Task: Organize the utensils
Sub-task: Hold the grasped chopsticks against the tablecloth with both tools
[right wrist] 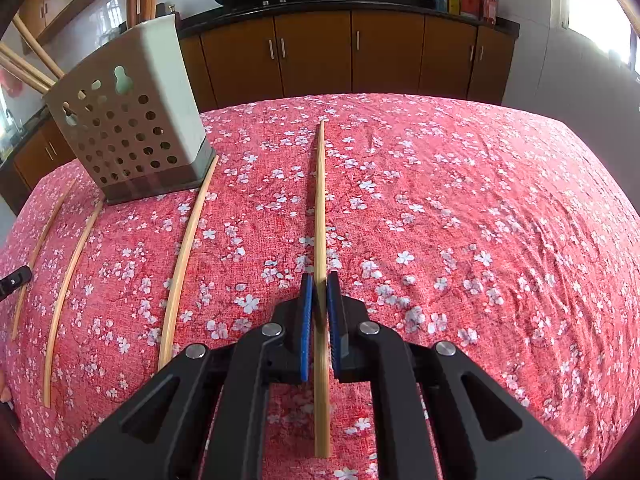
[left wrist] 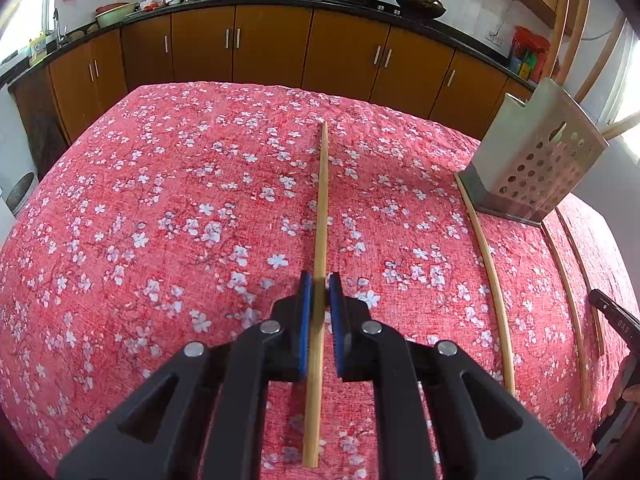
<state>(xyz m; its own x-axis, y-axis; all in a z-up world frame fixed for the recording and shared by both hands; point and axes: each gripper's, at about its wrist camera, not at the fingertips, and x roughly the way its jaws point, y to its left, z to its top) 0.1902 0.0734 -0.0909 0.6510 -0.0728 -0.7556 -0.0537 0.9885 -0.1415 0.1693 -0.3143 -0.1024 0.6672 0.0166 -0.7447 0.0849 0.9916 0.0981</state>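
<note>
Left and right of the perforated grey metal utensil holder (right wrist: 132,120), each gripper, left (left wrist: 319,290) and right (right wrist: 318,290), clamps a bamboo chopstick (left wrist: 320,216) (right wrist: 320,208) low over the tablecloth (right wrist: 460,220). Lift level, tilt tip-down, drop into holder.

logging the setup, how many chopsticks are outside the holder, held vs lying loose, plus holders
pale bamboo chopsticks gripped: 2, one in the left gripper, one in the right gripper
bamboo chopsticks loose on the red floral cloth: 3
perforated grey metal holder: 1
total: 6
</note>
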